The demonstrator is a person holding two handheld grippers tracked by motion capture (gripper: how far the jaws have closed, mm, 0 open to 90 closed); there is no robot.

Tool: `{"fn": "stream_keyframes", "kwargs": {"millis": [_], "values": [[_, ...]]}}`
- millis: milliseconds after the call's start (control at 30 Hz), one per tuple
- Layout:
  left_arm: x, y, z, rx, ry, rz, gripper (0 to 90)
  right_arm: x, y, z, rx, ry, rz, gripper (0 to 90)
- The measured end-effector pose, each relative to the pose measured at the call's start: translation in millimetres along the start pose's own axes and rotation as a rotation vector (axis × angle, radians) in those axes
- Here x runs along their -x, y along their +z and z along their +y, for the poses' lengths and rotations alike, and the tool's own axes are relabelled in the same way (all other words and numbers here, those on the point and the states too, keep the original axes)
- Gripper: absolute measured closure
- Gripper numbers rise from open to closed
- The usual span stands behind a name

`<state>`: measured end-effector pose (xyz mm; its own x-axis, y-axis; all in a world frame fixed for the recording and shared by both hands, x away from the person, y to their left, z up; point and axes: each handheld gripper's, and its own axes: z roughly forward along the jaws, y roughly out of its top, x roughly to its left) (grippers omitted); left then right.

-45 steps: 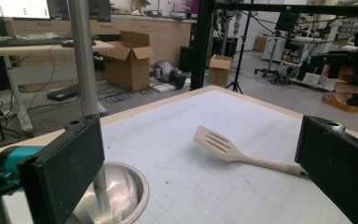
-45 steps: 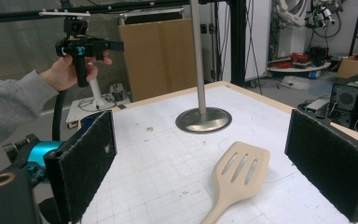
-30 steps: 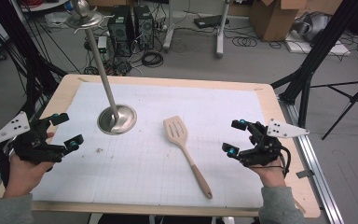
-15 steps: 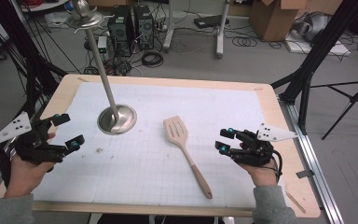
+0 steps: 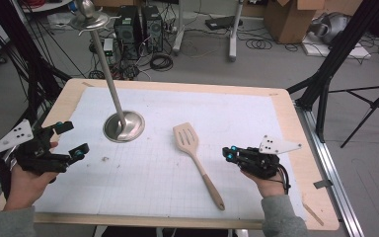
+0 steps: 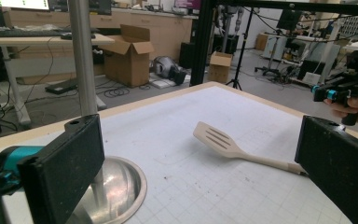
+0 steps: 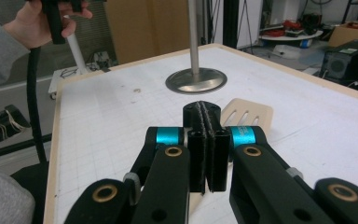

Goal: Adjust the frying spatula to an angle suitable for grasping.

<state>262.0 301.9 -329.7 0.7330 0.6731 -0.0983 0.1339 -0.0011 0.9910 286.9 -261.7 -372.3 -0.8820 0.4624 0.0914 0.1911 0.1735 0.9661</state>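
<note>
High view: a wooden spatula (image 5: 197,157) is seen lying flat on the white gridded mat (image 5: 148,177) near the middle of the table (image 5: 301,123), its slotted blade towards the metal stand (image 5: 123,126) and its handle running back towards the person's edge. The right gripper (image 5: 228,154) is held low just beside the handle, apart from it. A miss could easily follow from here: with the jaws pressed together, nothing can be taken up until they are reopened, and if the gripper is pushed on as it is, the light handle would likely be nudged or spun across the mat instead of grasped. In the right gripper view the jaws have just been closing and are now seen pad against pad, with nothing between them; the blade lies beyond them. The left gripper (image 5: 66,140) is held off to the side near the stand's base, its jaws spread wide, empty and touching nothing.
</note>
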Motion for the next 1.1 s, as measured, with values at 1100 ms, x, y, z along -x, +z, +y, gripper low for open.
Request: {"fn": "stream_keyframes", "kwargs": {"millis": [1100], "values": [[-3.3, -2.0, -7.6, -0.022, -0.021, 0.014, 1.7, -7.0, 64.0, -46.4, -0.279, -0.003, 0.07, 89.7]]}}
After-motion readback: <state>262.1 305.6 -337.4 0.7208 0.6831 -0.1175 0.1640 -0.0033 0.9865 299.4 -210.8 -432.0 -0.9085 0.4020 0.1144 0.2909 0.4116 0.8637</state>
